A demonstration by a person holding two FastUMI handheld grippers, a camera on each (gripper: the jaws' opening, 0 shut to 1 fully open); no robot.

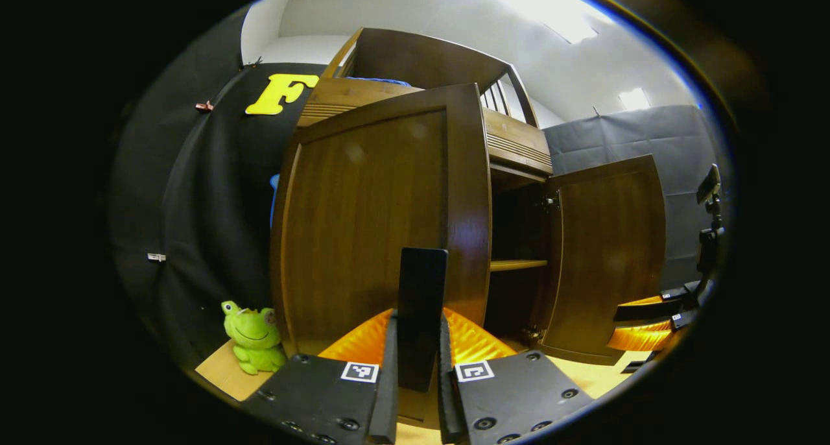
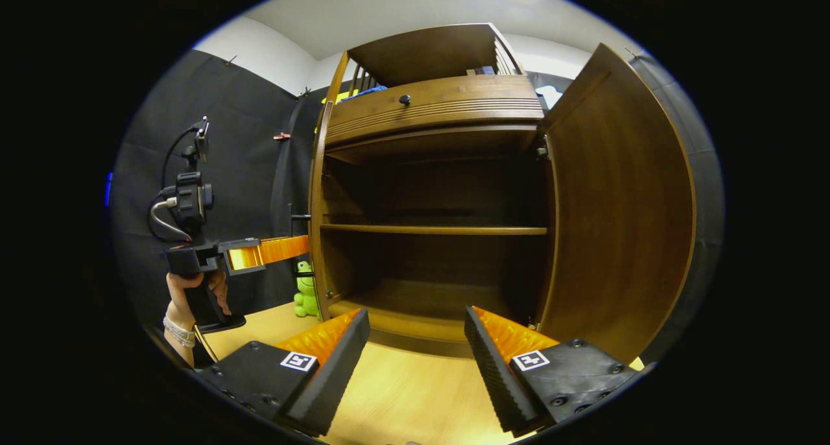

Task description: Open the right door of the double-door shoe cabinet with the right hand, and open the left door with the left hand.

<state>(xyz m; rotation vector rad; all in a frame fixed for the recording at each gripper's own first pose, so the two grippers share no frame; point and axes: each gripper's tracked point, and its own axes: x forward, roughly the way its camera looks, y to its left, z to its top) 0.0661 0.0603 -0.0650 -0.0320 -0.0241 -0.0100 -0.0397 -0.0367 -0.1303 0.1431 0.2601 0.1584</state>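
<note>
Left gripper view, near end first: the left gripper has its two fingers pinched in close on a flat black handle that stands up between them, both pads against it. Handle sits on the free edge of the left door. That door stands swung out from the cabinet, its panel broadside to the camera. Past its edge, the dark inside and one shelf show, then the right door swung wide on its hinges. Right gripper hangs low beside that door, apart from it. A green frog toy sits on the floor by the left door.

Right gripper view: right gripper has its fingers spread wide, nothing between them, pointed into the open cabinet. Shelf and floor of the cabinet look bare. Right door is fully out to the side. Farther off, a hand holds the left gripper at the left door's edge.

Progress, my read: right door done. Left door looks mostly open, grip not let go yet. Left to do: finish the swing if needed, release.
</note>
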